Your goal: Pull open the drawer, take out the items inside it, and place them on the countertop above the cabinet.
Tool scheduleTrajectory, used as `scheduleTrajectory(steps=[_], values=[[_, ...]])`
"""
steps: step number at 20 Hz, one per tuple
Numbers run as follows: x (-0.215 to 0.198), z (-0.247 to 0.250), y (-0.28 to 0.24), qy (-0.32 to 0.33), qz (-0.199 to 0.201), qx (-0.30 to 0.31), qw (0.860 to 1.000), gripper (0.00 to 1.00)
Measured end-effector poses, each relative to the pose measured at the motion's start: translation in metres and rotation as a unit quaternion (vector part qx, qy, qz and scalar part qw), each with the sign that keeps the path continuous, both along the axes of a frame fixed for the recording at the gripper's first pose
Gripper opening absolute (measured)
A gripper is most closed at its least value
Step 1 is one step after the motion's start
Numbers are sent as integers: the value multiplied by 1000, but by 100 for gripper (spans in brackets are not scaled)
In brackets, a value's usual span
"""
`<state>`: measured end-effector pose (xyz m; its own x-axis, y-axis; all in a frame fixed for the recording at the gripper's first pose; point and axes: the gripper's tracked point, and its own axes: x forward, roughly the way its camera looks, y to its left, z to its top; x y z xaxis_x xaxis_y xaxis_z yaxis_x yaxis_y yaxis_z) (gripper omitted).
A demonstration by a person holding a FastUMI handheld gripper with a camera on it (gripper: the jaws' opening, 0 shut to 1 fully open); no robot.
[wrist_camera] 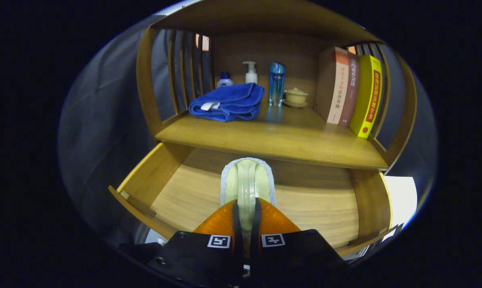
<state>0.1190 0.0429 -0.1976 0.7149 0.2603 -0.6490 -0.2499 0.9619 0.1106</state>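
Gripping a pale green brush (247, 182) by its raised middle handle, the gripper (246, 208) has both fingers pressed against it, one on each side, the gap between them narrow. The brush (edged with a whitish fuzzy rim) points away from the fingers, over the open drawer (177, 188), whose wooden bottom shows bare on both sides of it. I cannot tell whether the brush rests on the drawer bottom or hangs just above it.

Above the drawer runs the countertop (273, 140). On it, to the left, lies a folded blue towel (229, 102). Behind the towel stand a small white bottle (225, 80) and a pump bottle (250, 73); just right of the towel stands a tall blue bottle (277, 84), then a small lidded cup (295, 97) on a saucer. Three books (351, 92) stand upright at the right end, the outermost one yellow.
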Motion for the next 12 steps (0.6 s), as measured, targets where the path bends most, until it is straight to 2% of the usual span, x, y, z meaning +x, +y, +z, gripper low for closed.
scheduleTrajectory(steps=[3, 7, 12], values=[[9, 50, -7, -61, -20, 27, 998, 15], [60, 114, -20, -129, -33, 20, 991, 15], [141, 119, -18, -104, -60, 16, 993, 15]])
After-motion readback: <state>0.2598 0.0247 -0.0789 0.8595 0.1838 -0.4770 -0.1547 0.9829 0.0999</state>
